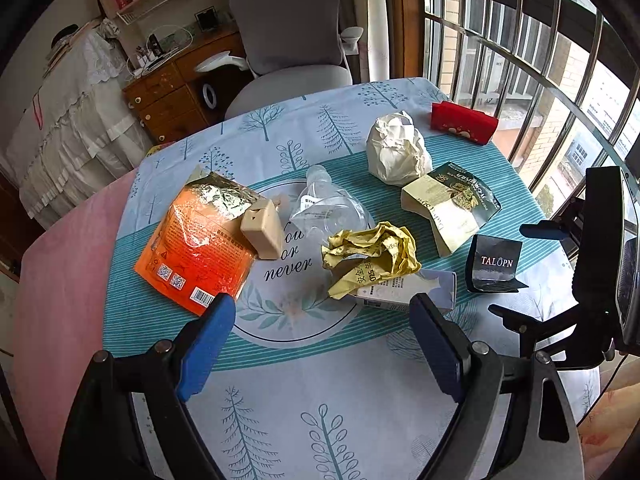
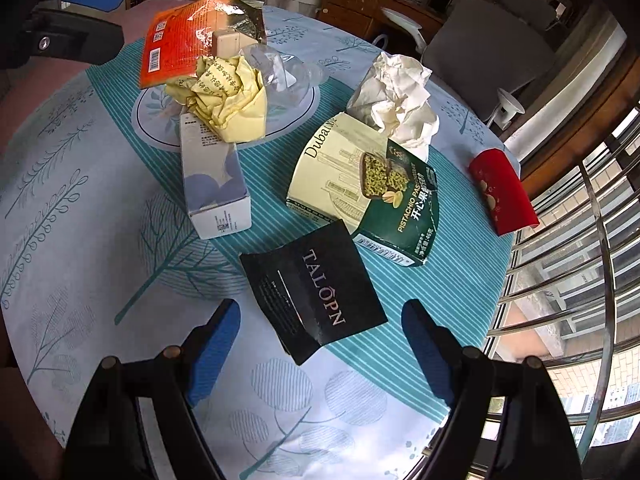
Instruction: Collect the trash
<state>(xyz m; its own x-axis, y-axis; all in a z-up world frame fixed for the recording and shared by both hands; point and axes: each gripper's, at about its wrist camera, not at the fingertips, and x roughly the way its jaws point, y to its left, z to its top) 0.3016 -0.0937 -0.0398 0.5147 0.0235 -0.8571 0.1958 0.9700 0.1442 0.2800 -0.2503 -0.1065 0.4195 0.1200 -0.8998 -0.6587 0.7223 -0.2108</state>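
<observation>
You are working over a round table (image 1: 280, 380) whose tree-printed cloth is carrying all the trash. The orange foil bag (image 1: 196, 248) is lying toward the edge by the wooden drawers, with a small beige box (image 1: 262, 229) resting against it. At the table's middle a crushed clear bottle (image 1: 328, 208) is sitting, touching the crumpled yellow paper (image 1: 372, 256), which is lying on one end of a long white carton (image 2: 214, 184). Toward the window edge the pistachio box (image 2: 368, 192) is lying just beside a crumpled white paper ball (image 1: 396, 150), and a red envelope (image 2: 502, 196) is lying nearest that edge. The black TALOPN packet (image 2: 316, 292) is lying just ahead of your right tool (image 2: 320, 332), whose jaws are standing wide and holding nothing. Your left tool (image 1: 324, 328) is also gaping wide and empty, near the carton's end.
</observation>
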